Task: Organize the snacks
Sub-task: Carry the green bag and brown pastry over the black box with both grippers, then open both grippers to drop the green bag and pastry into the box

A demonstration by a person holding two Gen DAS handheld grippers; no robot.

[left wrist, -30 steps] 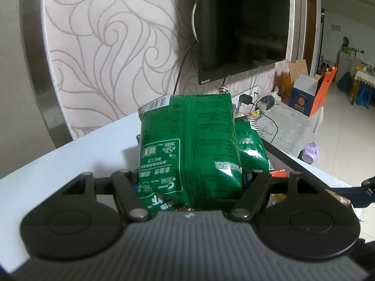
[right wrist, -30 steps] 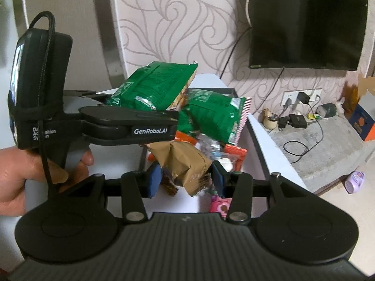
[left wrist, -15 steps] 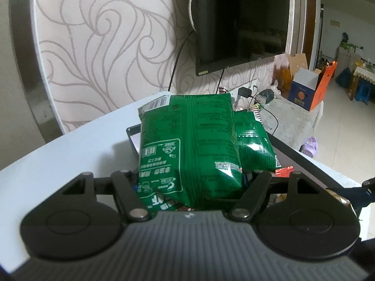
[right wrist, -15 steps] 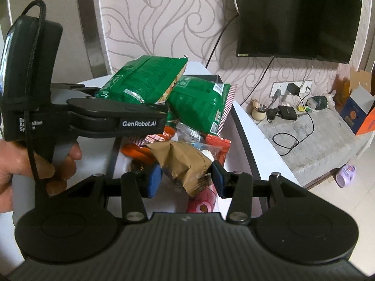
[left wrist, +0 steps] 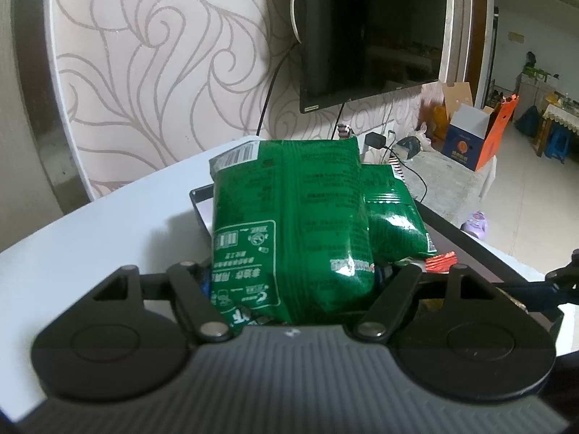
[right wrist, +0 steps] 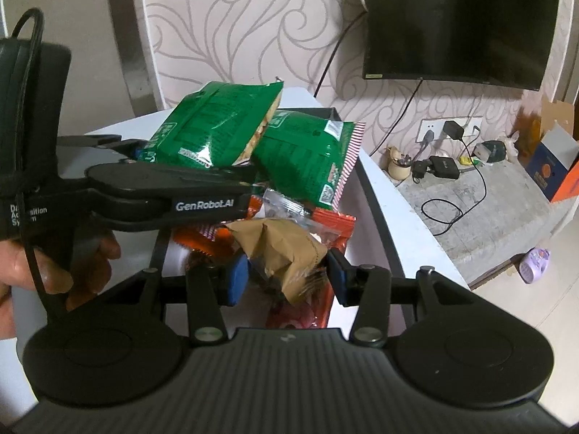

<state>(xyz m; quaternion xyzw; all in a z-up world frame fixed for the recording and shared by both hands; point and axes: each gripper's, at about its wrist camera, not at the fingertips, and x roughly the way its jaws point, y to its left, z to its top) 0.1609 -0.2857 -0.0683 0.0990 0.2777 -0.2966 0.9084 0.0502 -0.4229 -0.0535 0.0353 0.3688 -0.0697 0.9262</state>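
- I read the left tongs (left wrist: pixel 293 282) as clenched on a large green snack bag (left wrist: pixel 289 224). The bag fills the gap between the two fingers at lower centre of the left wrist view, and its lower end reaches back to the tongs body.
- The left jaws stand fairly wide, set by the width of the bag; the contact faces are hidden behind the film.
- In the right wrist view the left tongs enter from the left edge, with a hand (right wrist: pixel 54 271) on the grip at lower left. The green bag projects from them toward upper centre, held clear above the tray.
- A second green bag (right wrist: pixel 307 159) lies in the far part of the black tray (left wrist: pixel 470 242), just behind and below the held one.
- The tray sits on the white counter (left wrist: pixel 108 238), which fills the left of the left wrist view.
- I read the right tongs (right wrist: pixel 287 276) as grasping a crumpled brown wrapper (right wrist: pixel 286 253) at lower centre of the right wrist view. The blue pads (right wrist: pixel 237 278) stand about half closed, one on each side of the wrapper.
- The brown wrapper hangs over the near part of the tray, above a pile of orange-red packets (right wrist: pixel 333 224) and a clear packet (right wrist: pixel 286 209).
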